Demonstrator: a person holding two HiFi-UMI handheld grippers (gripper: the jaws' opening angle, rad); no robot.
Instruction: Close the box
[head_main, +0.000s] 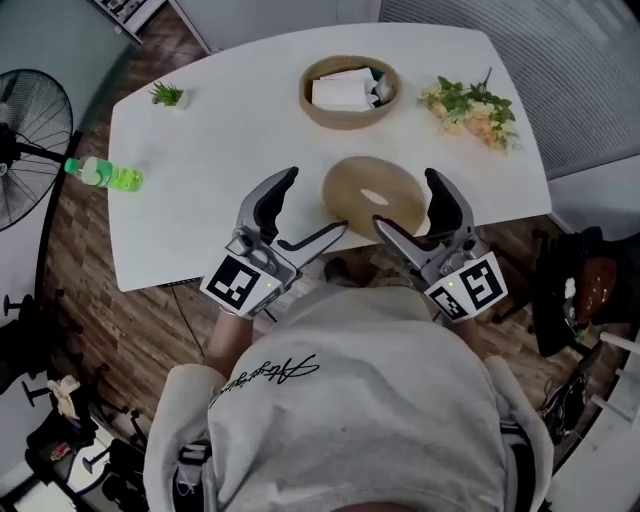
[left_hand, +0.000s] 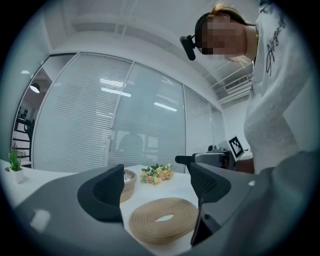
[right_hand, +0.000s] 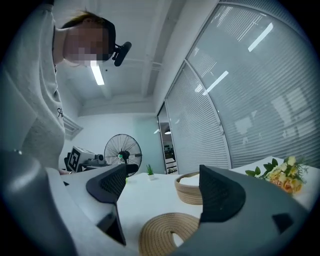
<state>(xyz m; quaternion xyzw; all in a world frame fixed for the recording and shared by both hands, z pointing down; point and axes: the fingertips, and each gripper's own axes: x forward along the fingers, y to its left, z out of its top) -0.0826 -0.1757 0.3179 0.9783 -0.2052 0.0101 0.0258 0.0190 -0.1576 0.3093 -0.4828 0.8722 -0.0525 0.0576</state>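
Flat round woven-rope lid with a centre hole (head_main: 372, 195) was noted lying on the white table (head_main: 230, 140) near its 6 o'clock edge. It was set apart from the round woven-rope box (head_main: 350, 118), seen uncovered at the lid's 12 o'clock with white items inside. Left gripper (head_main: 315, 205) was held at the lid's 9 o'clock and right gripper (head_main: 405, 200) at its 3 o'clock, both with jaws spread wide, nothing pinched.
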